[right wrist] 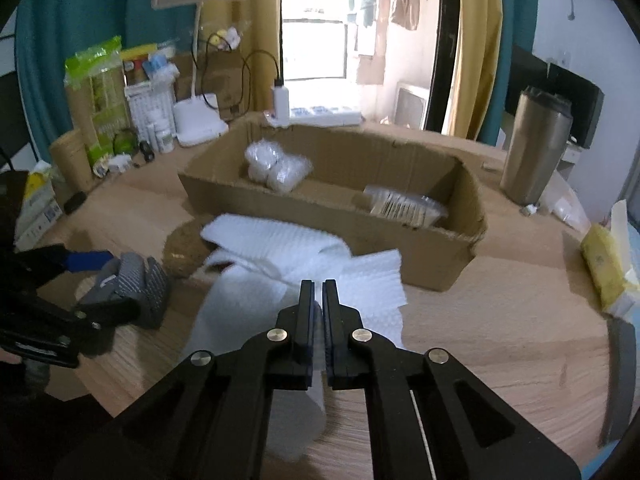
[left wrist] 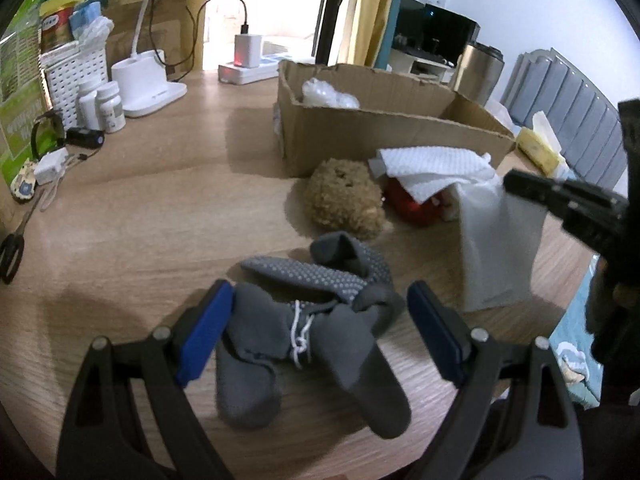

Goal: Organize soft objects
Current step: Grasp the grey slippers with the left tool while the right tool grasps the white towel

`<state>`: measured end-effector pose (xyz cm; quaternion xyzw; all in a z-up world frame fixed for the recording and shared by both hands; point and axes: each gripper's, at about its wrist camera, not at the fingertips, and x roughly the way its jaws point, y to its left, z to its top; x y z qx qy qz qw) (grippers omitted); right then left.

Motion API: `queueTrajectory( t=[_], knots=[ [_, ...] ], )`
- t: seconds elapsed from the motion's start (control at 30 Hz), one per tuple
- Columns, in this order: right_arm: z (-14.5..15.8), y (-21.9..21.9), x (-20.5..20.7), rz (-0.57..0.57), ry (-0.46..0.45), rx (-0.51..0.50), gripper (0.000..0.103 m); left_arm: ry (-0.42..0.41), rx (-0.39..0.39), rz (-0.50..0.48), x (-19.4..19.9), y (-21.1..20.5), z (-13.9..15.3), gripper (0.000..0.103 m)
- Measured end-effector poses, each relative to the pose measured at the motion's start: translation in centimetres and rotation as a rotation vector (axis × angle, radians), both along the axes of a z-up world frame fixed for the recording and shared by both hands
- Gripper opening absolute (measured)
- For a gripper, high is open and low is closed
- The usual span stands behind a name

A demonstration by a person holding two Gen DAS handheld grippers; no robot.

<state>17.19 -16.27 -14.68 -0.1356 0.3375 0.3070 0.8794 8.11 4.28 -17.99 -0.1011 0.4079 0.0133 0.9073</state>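
We pinch thin white cloth [right wrist: 240, 312] in right gripper [right wrist: 319, 284] for lifting toward far open cardboard box [right wrist: 436, 258]; left gripper [left wrist: 320, 296] spread wide around knotted grey socks [left wrist: 316, 320], ungripped.

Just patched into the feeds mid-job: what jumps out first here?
The right gripper is shut on a white cloth, which hangs from it just above the table. The left gripper stands open around a knotted grey sock bundle in the foreground. Behind sits an open cardboard box, with a brown plush against its front.
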Motion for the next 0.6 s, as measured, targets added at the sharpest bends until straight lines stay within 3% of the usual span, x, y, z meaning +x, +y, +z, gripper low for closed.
queueTrajectory(
  t=[0.13, 0.23, 0.43, 0.47, 0.5, 0.57, 0.6],
  knots=[
    [1.0, -1.2, 0.0, -0.02, -0.014, 0.018, 0.005, 0.005, 0.01, -0.02, 0.3, -0.7, 0.0, 0.089],
    [1.0, -2.1, 0.1, -0.041, -0.013, 0.015, 0.005, 0.0, 0.013, -0.035, 0.3, -1.2, 0.0, 0.075],
    [-0.3, -3.8, 0.6, -0.077, 0.052, 0.005, 0.006, 0.017, 0.03, -0.064, 0.9, -2.0, -0.1, 0.063],
    [-0.6, -4.0, 0.6, -0.081, 0.063, 0.008, 0.017, 0.019, 0.031, -0.067, 0.9, -2.1, -0.1, 0.061],
    [-0.7, -4.2, 0.7, -0.083, 0.075, 0.016, 0.043, 0.021, 0.034, -0.072, 1.0, -2.3, -0.1, 0.059],
    [-1.0, -4.4, 0.7, -0.074, 0.098, 0.034, 0.076, 0.026, 0.039, -0.073, 1.2, -2.4, -0.1, 0.055],
    [-1.2, -4.4, 0.6, -0.061, 0.105, 0.039, 0.078, 0.026, 0.037, -0.073, 1.2, -2.5, -0.1, 0.054]
  ],
)
